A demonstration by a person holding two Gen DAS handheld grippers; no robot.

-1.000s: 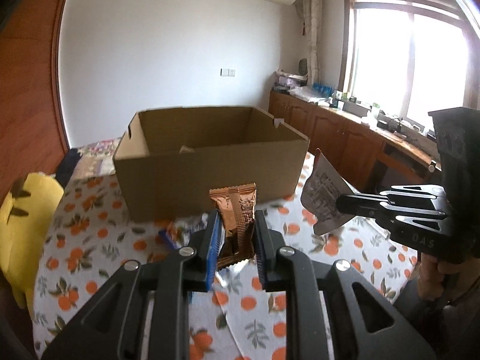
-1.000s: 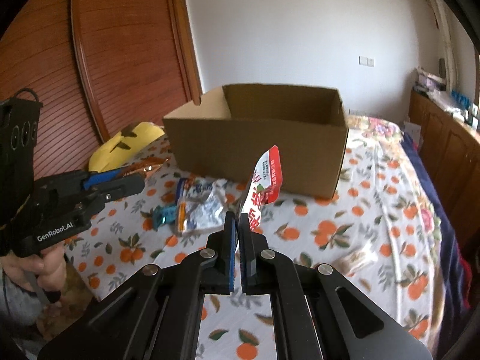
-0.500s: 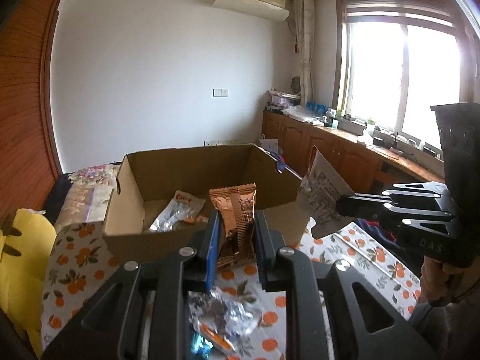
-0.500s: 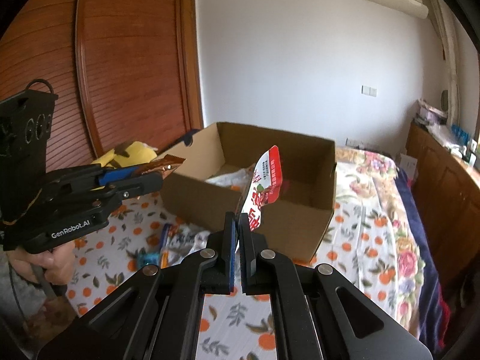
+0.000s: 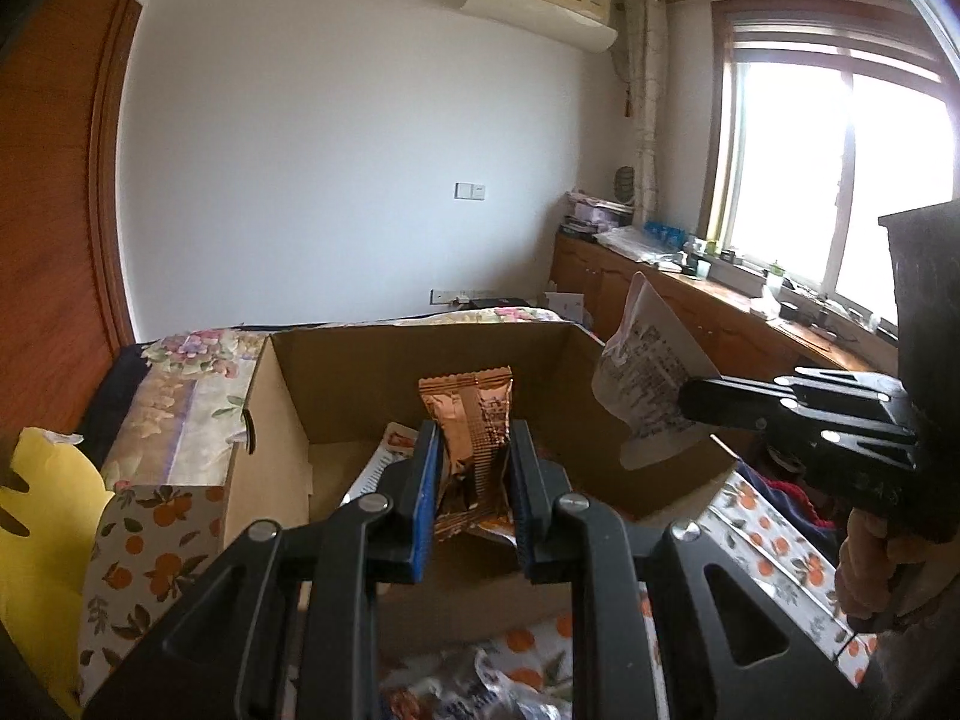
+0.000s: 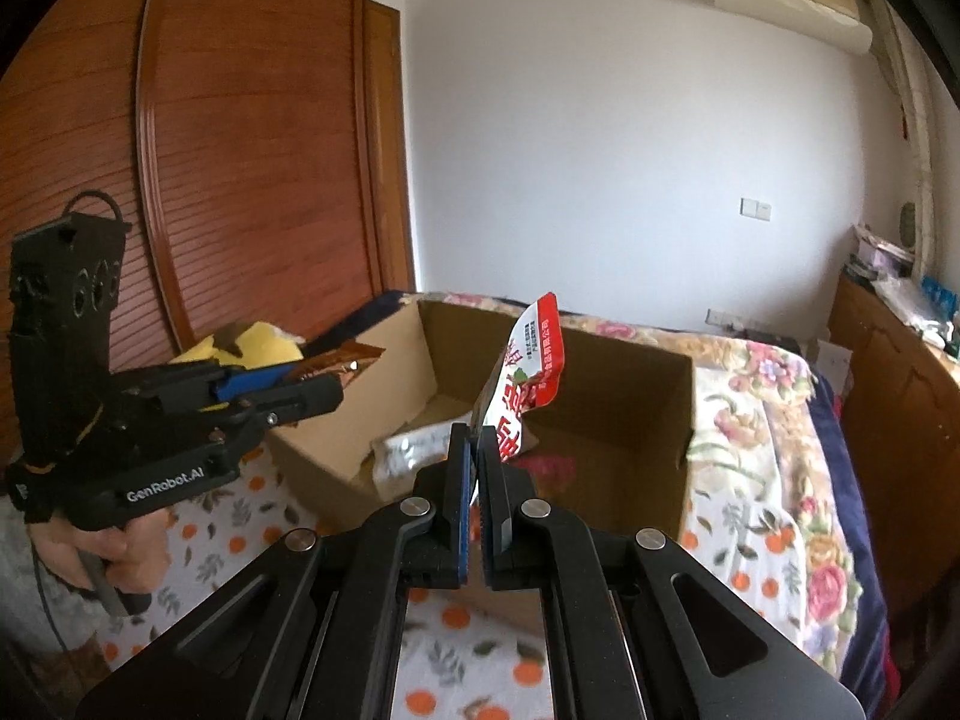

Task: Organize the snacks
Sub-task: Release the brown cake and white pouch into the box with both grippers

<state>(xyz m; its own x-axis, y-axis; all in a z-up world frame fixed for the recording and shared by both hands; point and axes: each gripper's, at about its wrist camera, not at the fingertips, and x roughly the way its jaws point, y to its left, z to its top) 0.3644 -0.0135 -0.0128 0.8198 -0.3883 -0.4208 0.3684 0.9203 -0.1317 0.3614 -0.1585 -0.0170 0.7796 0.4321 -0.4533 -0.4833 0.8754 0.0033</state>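
My left gripper (image 5: 471, 450) is shut on a copper-brown snack packet (image 5: 471, 426) and holds it over the open cardboard box (image 5: 288, 396). My right gripper (image 6: 477, 450) is shut on a red and white snack pouch (image 6: 531, 372), held over the same box (image 6: 630, 372). The pouch's printed back (image 5: 651, 408) shows at the right in the left wrist view, with the right gripper (image 5: 696, 402) behind it. The left gripper (image 6: 324, 393) shows at the left in the right wrist view. A silver packet (image 6: 414, 450) and a red packet (image 6: 552, 468) lie inside the box.
The box stands on a cloth with an orange-fruit print (image 6: 474, 666). Loose snack packets (image 5: 480, 690) lie on the cloth in front of the box. A yellow plush toy (image 5: 42, 516) sits at the left. A flowered bedspread (image 6: 774, 420) lies to the right.
Both grippers have risen and moved forward with their packets, from in front of the box to above its open top. The inside of the box has come into view.
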